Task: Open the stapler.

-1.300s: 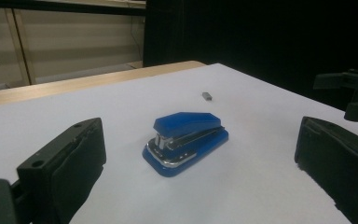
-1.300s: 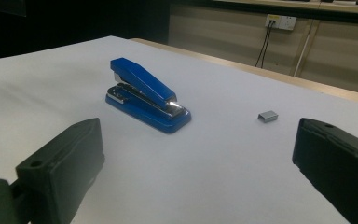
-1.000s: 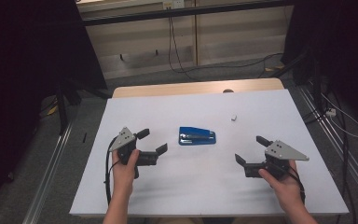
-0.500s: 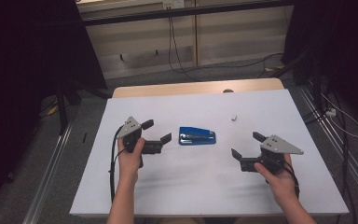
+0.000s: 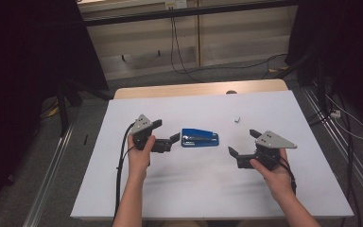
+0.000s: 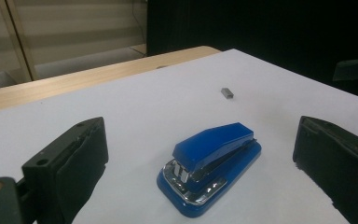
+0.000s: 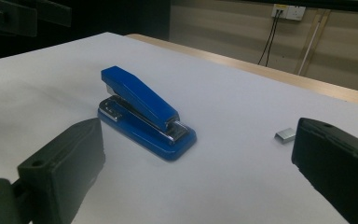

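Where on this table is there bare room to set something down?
Bare: the white table along its near edge between the forearms, and the far left corner. Crowded: the middle, where the blue metal stapler lies between the left tongs and right tongs, small grey staple block behind.

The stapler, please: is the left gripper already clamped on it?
No, the left gripper is open, and the stapler lies free between its jaws.
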